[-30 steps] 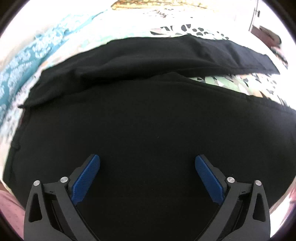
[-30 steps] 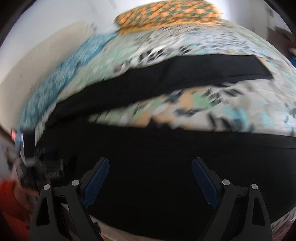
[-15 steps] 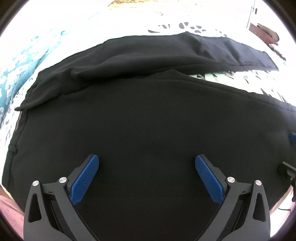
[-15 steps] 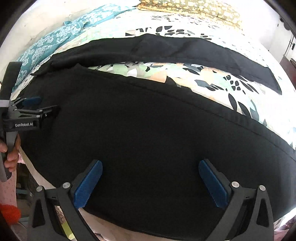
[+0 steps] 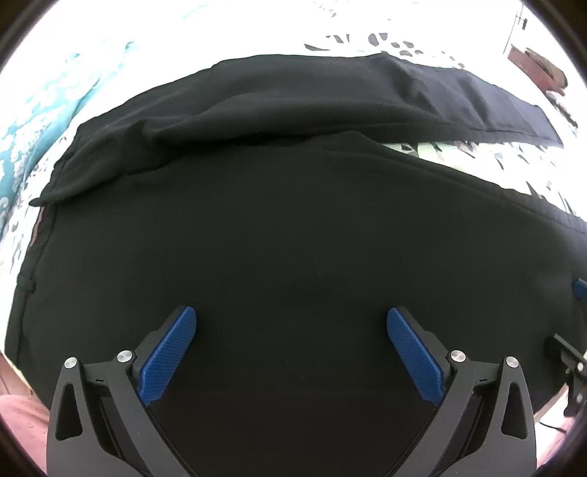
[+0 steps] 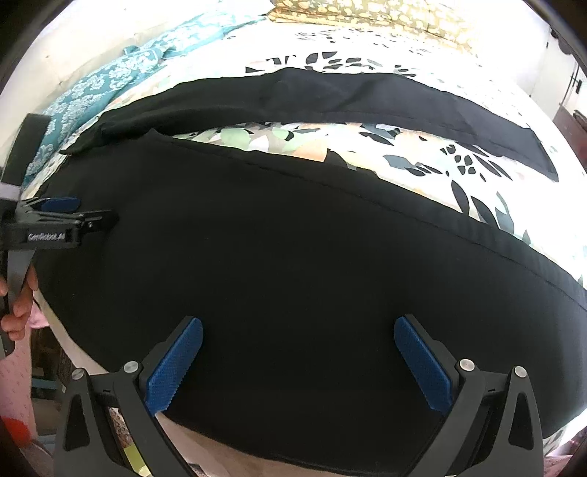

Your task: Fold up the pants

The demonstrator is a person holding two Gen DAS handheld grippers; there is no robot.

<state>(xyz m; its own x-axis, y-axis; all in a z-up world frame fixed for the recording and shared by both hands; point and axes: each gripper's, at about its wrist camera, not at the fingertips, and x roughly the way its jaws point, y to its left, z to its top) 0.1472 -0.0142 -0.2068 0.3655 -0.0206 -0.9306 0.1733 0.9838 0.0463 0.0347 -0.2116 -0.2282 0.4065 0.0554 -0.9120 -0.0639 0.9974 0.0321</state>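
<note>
Item one: black pants [image 6: 293, 257], which we find spread flat on a bed [image 6: 458, 172] covered by a leaf-patterned sheet. One leg lies along the near edge of the mattress and fills most of both wrist views. The other leg [image 6: 330, 99] angles off toward the far right, and a wedge of bare sheet shows between the two. In the left wrist view the same pants [image 5: 293, 238] join at the left, where the far leg folds slightly over the near one.

Item two: bedding. We note a teal patterned cloth [image 6: 110, 80] at the far left and a yellow-spotted pillow [image 6: 367, 14] at the far end. We see no box, basket or other container in either view.

Item three: the left gripper [image 5: 291, 330]. It tilts steeply down over the upper, wide part of the pants. Its blue pads [image 5: 168, 352] stand well apart with only flat black cloth behind them, and we cannot tell whether the tips touch it. The right wrist view shows it from the side [image 6: 79, 211], over the left end of the pants, with a hand [image 6: 16, 312] wrapped round its grip.

Item four: the right gripper [image 6: 299, 337]. It too tilts steeply down, over the near leg close to the mattress edge. Its jaws have just been opening and now stand wide, the pads [image 6: 422, 367] clear of each other, nothing clamped between them.
</note>
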